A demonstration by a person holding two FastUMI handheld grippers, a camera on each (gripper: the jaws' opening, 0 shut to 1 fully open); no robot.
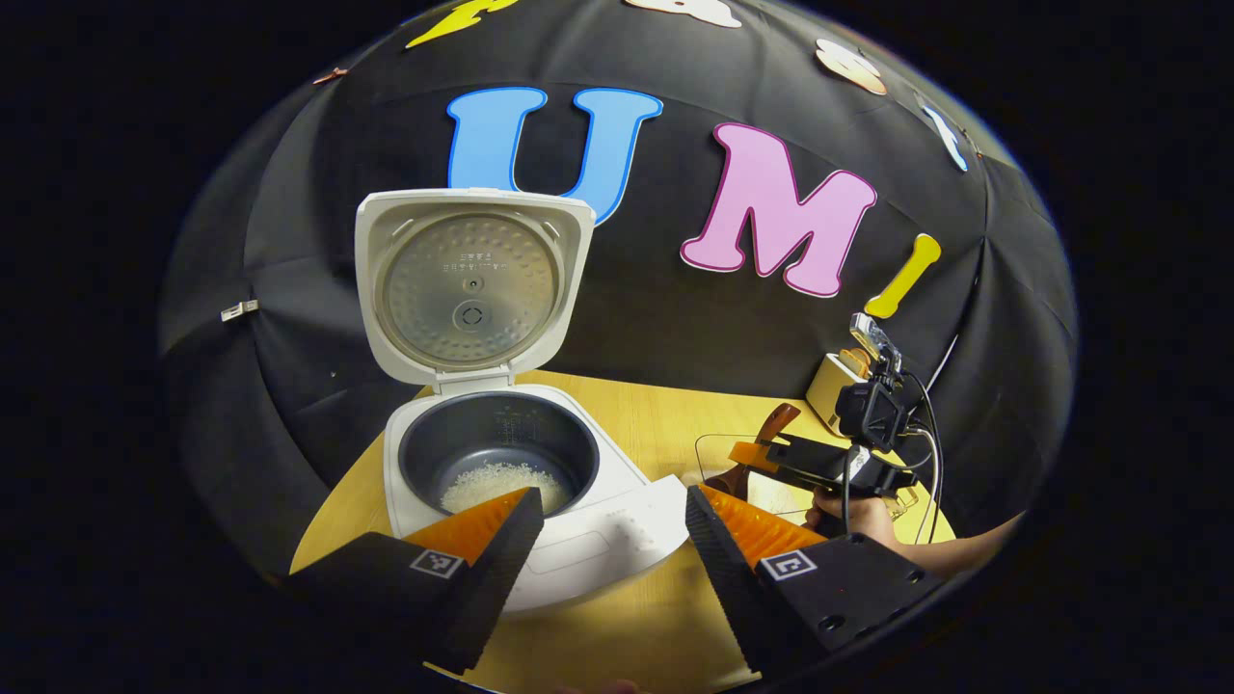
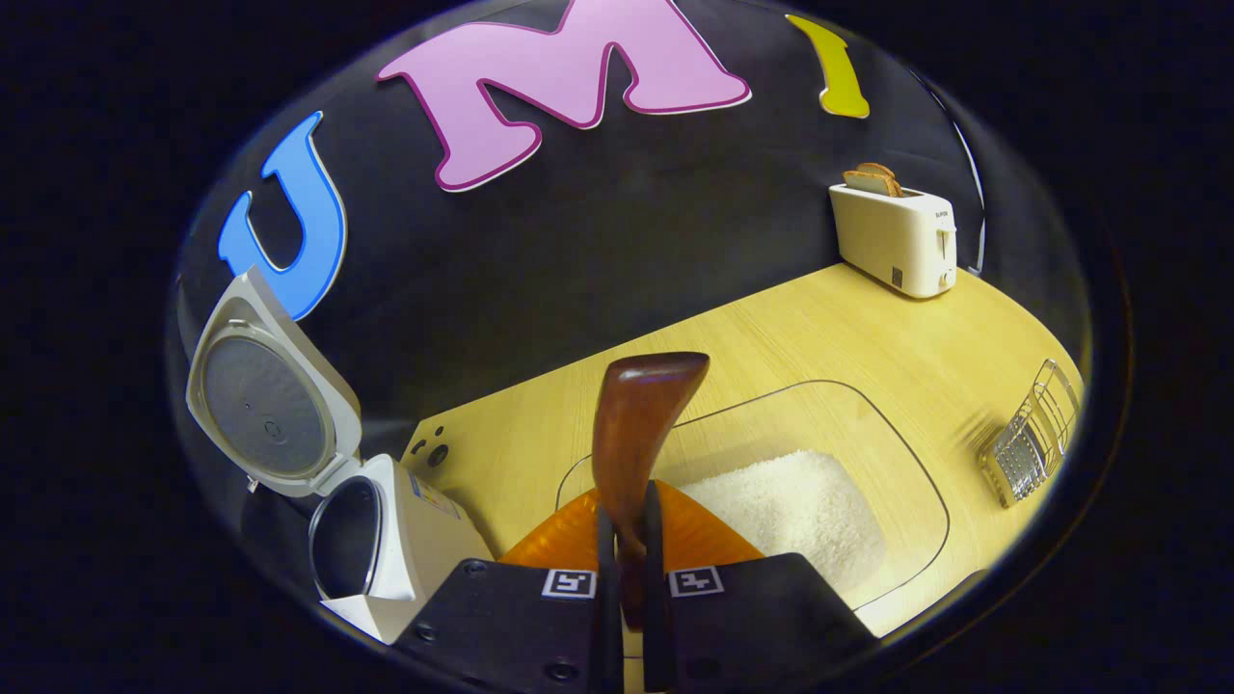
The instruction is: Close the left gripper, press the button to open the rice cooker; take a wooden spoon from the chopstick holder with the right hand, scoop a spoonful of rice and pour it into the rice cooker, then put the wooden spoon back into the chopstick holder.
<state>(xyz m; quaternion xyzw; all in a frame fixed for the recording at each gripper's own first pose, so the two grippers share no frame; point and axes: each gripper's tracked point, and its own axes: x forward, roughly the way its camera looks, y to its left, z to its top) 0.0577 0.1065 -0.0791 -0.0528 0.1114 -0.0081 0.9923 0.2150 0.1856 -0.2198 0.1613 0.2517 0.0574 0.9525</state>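
Note:
The white rice cooker (image 1: 617,525) stands open, its lid (image 1: 470,284) upright and a little rice (image 1: 501,482) lying in the dark inner pot. My left gripper (image 1: 612,501) hovers just in front of it, open and holding nothing. My right gripper (image 2: 627,506) is shut on the handle of the brown wooden spoon (image 2: 636,424), whose broad end points up and away over the clear container of rice (image 2: 800,511). Whether the spoon carries rice I cannot tell. In the left gripper view the right gripper (image 1: 762,453) and spoon (image 1: 774,422) sit to the right of the cooker.
A white toaster (image 2: 897,241) with a slice in it stands at the back of the wooden table (image 2: 848,337). The wire chopstick holder (image 2: 1032,434) is at the table's right edge. The cooker (image 2: 395,549) lies to the lower left in the right gripper view. A hand (image 1: 853,516) holds the right gripper.

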